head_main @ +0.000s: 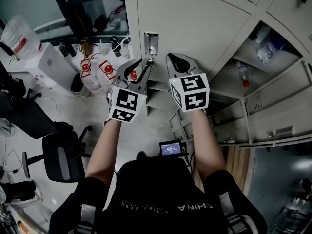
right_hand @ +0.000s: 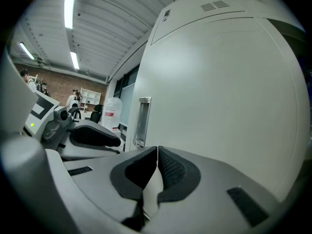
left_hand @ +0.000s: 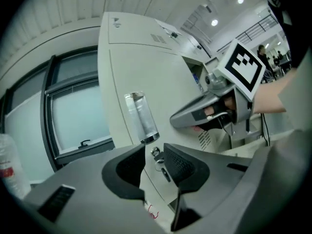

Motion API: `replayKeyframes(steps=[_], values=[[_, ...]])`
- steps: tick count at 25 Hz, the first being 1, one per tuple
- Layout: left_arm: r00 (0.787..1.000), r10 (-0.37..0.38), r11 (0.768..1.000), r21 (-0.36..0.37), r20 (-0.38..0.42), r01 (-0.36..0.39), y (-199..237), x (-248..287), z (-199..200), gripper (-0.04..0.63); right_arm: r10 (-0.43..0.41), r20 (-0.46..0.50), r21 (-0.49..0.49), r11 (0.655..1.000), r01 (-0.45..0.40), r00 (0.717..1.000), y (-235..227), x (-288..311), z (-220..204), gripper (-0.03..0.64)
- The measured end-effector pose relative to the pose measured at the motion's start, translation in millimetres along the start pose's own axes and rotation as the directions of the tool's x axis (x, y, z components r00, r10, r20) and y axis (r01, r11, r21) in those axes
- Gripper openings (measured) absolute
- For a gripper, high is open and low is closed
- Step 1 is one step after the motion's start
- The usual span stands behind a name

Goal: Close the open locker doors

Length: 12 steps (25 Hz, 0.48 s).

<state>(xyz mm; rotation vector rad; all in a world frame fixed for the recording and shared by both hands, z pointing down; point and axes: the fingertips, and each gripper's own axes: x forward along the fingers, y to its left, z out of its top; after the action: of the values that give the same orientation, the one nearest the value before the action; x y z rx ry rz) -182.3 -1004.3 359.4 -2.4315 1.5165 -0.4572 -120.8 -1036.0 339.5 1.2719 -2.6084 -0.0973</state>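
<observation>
The locker door [head_main: 195, 23] looks pushed to, or very nearly so. The right gripper [head_main: 173, 60] has its jaws pressed together on nothing and sits close against the door's face just right of the handle [head_main: 151, 44], probably to hold the door in. The left gripper [head_main: 145, 67] is at the door's left edge just under the handle. Its jaws are spread with a small key [left_hand: 157, 156] standing in the lock between them, and the pads are clear of it on both sides, so this is likely the locking step.

Only the left gripper view shows the key and the gap either side of it; from the head view that spot is too small to read. The right gripper view shows its own shut jaws and the bare door ahead. The head view alone shows the open lockers [head_main: 229, 87] at the right with bottles [head_main: 242, 74] inside, so there appear to be more doors to close.
</observation>
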Motion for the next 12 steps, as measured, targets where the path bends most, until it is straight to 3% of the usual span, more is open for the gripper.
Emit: replayKeyframes(steps=[2,7,12], values=[[1.0,-0.011,0.998,0.055,-0.026,0.012,-11.9,4.2,-4.2,0.129,0.0,0.001,0.003,1.0,0.0,1.0,-0.5,0.0,-0.1,0.035],[0.993,0.041,0.982,0.188,-0.112,-0.02,-17.8,14.9,-15.1,0.129,0.007,0.002,0.005,1.0,-0.007,1.0,0.0,-0.6,0.3,0.035],[0.988,0.072,0.974,0.225,-0.136,-0.041,-15.2,20.0,-16.6,0.121,0.009,0.004,0.006,1.0,-0.009,1.0,0.8,-0.6,0.5,0.035]])
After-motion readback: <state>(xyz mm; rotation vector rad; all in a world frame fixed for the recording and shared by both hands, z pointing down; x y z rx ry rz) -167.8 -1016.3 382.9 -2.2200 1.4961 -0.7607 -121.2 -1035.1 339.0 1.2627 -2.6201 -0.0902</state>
